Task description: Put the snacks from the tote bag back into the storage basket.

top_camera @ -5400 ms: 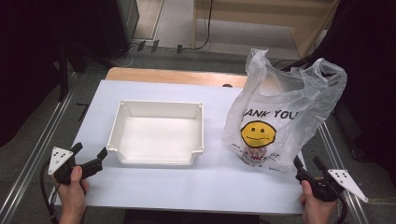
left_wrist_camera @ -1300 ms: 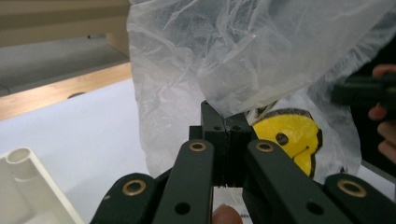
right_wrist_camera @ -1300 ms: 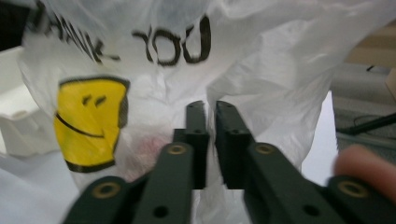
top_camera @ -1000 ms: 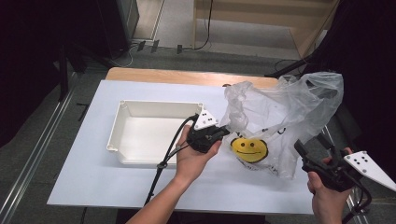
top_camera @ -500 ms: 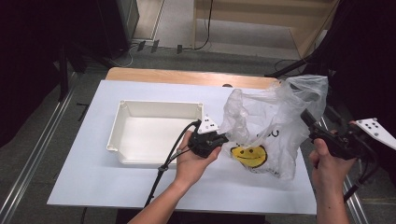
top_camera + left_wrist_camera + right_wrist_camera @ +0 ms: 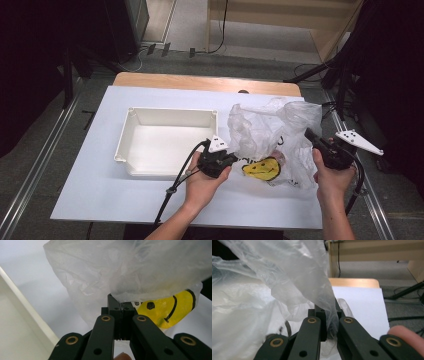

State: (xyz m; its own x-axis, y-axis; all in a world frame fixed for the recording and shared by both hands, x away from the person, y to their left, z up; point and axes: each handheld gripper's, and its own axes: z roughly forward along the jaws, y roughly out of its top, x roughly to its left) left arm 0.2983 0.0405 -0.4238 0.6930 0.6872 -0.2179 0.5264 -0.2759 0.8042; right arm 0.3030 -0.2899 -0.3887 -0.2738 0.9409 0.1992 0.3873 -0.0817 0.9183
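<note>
Both grippers have the plastic bag pinched from opposite sides: the left gripper is clamped tight on a fold of film at the bag's left edge, just above the yellow smiley print, and the right gripper, whose jaws have just been closing, now bites a sheet of film on the bag's right side. The bag sits slumped on the white table, just right of the empty white tray. My worry is the film itself: it's thin and slippery, so if the two hands pull apart too hard it could tear or slide out of one grip, and whatever is inside, which I can't make out, could spill. The right hand also works close to the table's right edge, beside the metal rail, so there's little room there. There's more room toward the front edge and over the tray.
</note>
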